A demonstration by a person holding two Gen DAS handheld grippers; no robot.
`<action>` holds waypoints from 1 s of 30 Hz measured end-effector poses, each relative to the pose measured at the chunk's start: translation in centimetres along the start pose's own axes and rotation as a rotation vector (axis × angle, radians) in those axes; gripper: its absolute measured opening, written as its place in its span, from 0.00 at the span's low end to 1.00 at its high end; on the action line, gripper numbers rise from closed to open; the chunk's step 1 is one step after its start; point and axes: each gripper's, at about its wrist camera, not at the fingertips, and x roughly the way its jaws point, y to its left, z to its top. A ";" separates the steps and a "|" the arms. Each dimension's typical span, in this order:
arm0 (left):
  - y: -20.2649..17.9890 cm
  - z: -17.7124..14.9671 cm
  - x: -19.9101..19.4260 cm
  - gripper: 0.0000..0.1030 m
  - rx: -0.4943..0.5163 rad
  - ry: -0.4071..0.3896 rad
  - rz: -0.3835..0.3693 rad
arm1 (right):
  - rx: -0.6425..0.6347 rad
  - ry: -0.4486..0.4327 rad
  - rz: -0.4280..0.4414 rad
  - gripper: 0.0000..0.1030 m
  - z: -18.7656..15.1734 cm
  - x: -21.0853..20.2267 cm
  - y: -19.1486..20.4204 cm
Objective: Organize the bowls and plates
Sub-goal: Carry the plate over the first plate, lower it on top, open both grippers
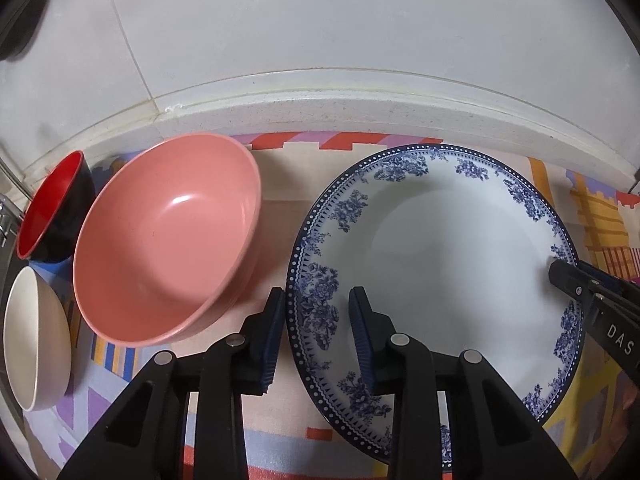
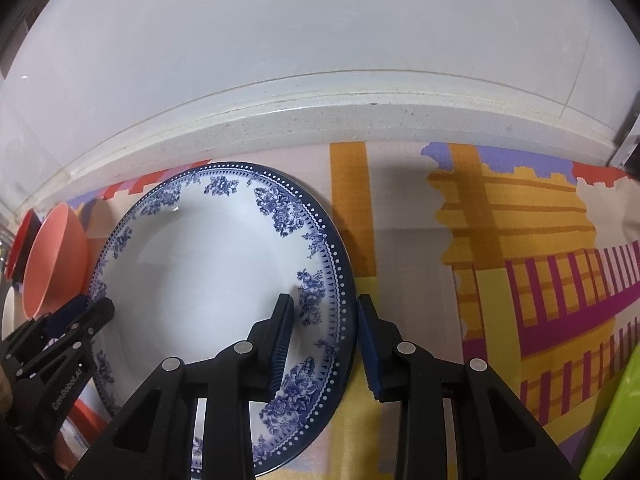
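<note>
Plate [image 1: 452, 264]: white with a blue floral rim and a dotted edge, lying flat on the patterned cloth [image 2: 520, 240], close to the pale stone ledge [image 1: 360, 112] that runs below the tiled wall [image 1: 320, 20].
Left gripper [image 1: 316, 316]: straddling the plate's left rim, one blue-padded finger outside the rim above the cloth, the other over the plate's inner face; a clear gap shows on both sides of the rim, so spread around it and not pinching.
Right gripper [image 2: 324, 322]: straddling the plate's right rim the same way, one finger over the white inner face, the other outside above the yellow part of the cloth; gaps visible, pads not pressing.
Cross view: tip of the right gripper seen from the left wrist camera at the plate's far right edge; tip of the left gripper seen from the right wrist camera at the plate's left edge.
Pink bowl [image 1: 168, 240]: upright just left of the plate, apart from it.
Red-and-black bowl [image 1: 52, 208]: behind and to the left of the pink bowl, against the ledge.
Cream bowl [image 1: 34, 340]: at the left edge, in front of the red one, close beside the pink bowl.
Lime-green object [image 2: 616, 420]: only an edge visible at the far right; kind not clear.
</note>
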 end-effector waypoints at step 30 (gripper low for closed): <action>7.9 -5.2 -8.4 0.31 -0.042 -0.114 -0.051 | -0.035 -0.147 -0.055 0.32 -6.7 -10.7 3.7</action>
